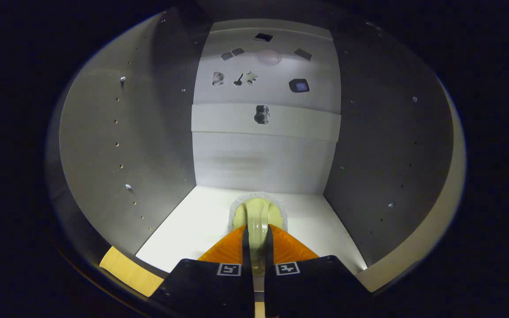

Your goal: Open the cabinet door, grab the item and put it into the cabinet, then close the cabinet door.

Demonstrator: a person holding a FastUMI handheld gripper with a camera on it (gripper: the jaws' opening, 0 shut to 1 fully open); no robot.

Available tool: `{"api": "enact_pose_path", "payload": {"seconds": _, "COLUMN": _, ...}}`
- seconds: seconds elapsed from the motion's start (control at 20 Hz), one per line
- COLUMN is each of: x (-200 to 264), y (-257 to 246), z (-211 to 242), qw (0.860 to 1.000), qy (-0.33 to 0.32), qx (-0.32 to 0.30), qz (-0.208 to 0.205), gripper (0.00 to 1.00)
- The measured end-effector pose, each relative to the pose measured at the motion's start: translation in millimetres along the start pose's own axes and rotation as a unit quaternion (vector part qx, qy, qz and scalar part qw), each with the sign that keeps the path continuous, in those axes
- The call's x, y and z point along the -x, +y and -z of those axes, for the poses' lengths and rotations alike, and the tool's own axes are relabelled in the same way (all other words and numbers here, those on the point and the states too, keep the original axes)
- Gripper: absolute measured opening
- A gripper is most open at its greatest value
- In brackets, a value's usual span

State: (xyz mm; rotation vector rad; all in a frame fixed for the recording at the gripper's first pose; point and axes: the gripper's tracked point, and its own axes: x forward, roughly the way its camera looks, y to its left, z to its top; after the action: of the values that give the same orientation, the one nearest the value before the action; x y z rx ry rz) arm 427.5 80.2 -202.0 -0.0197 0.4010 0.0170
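Observation:
I am looking into the open cabinet (157, 132), a grey box with a white floor (192, 229) and a pale back wall. My gripper (257, 229) reaches inside it, shut on the narrow handle of a pale green brush (259, 212). The brush head, with a ring of whitish bristles under it, sits just ahead of the fingertips, low over the cabinet floor near the back wall. Whether it touches the floor I cannot tell. The rear part of the handle is hidden between the fingers.
Grey side walls (382, 145) with rows of small holes close in left and right. A shelf (265, 121) crosses the back higher up, carrying a small dark object (261, 114); more small items lie above it. A light wooden edge (126, 269) shows at lower left.

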Motion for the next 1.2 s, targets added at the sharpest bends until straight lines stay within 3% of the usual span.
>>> {"api": "enact_pose_path", "payload": {"seconds": 0.35, "x": -20.5, "y": -6.0, "z": -8.9, "qw": 0.999, "qy": -0.028, "qx": -0.020, "qz": 0.007, "gripper": 0.15}}
{"api": "enact_pose_path", "payload": {"seconds": 0.55, "x": -31.9, "y": -3.3, "z": 3.0, "qw": 1.000, "qy": -0.013, "qx": -0.014, "qz": 0.004, "gripper": 0.22}}
{"api": "enact_pose_path", "payload": {"seconds": 0.6, "x": -34.0, "y": -2.5, "z": 8.9, "qw": 1.000, "qy": -0.005, "qx": -0.013, "qz": -0.002, "gripper": 0.29}}
{"api": "enact_pose_path", "payload": {"seconds": 0.9, "x": -38.8, "y": 3.7, "z": -1.6, "qw": 0.999, "qy": -0.028, "qx": -0.019, "qz": -0.012, "gripper": 0.45}}
{"api": "enact_pose_path", "payload": {"seconds": 1.0, "x": -33.4, "y": 8.2, "z": -8.1, "qw": 0.999, "qy": -0.042, "qx": -0.015, "qz": -0.020, "gripper": 0.67}}
{"api": "enact_pose_path", "payload": {"seconds": 1.2, "x": -13.6, "y": 13.9, "z": -37.6, "qw": 0.995, "qy": -0.095, "qx": -0.005, "qz": -0.021, "gripper": 0.72}}
